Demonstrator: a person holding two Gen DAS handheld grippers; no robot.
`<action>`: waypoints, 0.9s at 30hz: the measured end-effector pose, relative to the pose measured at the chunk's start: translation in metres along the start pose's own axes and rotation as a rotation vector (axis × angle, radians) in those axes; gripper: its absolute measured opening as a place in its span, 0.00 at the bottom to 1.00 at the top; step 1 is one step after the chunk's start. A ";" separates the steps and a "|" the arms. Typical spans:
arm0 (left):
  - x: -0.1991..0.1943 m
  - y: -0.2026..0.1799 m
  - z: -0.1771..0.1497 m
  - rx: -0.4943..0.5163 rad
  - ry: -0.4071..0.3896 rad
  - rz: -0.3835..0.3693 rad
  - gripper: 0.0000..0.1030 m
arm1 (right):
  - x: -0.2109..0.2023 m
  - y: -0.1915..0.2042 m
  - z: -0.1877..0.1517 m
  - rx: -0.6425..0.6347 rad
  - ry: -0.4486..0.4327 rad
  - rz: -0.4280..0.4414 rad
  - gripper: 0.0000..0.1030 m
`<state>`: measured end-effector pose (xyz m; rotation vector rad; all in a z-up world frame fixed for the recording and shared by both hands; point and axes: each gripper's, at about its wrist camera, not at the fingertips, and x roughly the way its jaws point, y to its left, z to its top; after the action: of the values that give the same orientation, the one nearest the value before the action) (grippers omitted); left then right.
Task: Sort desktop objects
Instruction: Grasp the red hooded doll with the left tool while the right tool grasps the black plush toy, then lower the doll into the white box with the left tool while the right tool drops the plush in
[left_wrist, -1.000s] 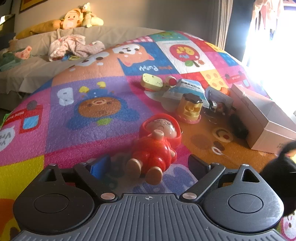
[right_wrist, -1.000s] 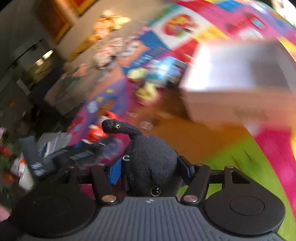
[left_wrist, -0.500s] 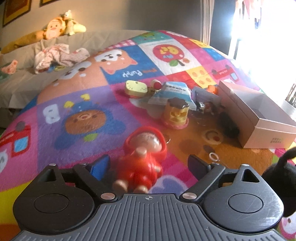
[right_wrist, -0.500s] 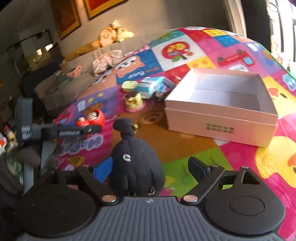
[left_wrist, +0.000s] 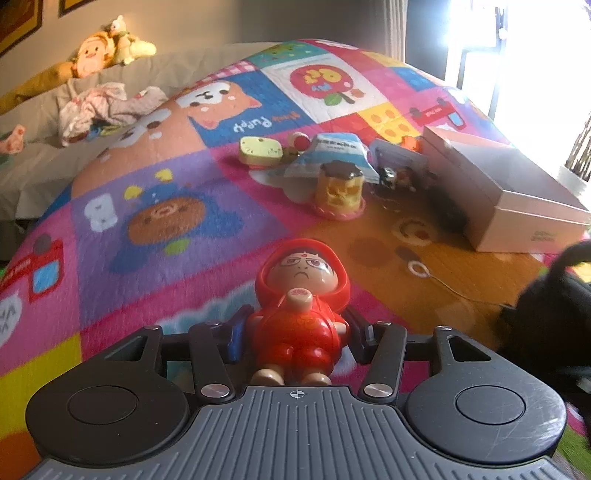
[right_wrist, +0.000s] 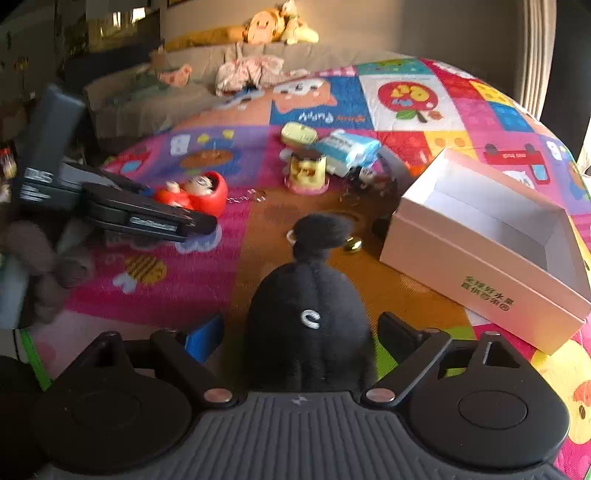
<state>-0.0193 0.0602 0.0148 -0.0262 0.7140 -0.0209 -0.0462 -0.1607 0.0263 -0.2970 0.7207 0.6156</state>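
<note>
My left gripper is shut on a red hooded doll, fingers pressed against its sides, low over the colourful play mat. It also shows in the right wrist view. My right gripper is open, and a black plush toy stands between its fingers without touching them. The plush shows at the right edge of the left wrist view. An open white box lies on the mat to the right.
A yellow pudding toy, a yellow case, a blue tissue pack, small figures and cards lie in a cluster behind. A grey sofa with plush toys and clothes borders the mat's far side.
My left gripper has closed on the red doll. My right gripper swung round towards the white box, and its jaws have opened from the black plush.
</note>
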 end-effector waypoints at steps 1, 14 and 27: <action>-0.005 0.000 -0.002 -0.005 0.001 -0.010 0.55 | 0.002 0.000 0.000 0.000 0.013 -0.003 0.73; -0.052 -0.067 0.048 0.084 -0.139 -0.240 0.55 | -0.088 -0.051 0.008 0.099 -0.095 0.047 0.62; 0.043 -0.199 0.137 0.186 -0.176 -0.364 0.73 | -0.167 -0.146 0.008 0.244 -0.298 -0.280 0.62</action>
<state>0.1006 -0.1378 0.0964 0.0202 0.5219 -0.4279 -0.0500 -0.3415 0.1544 -0.0740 0.4494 0.2924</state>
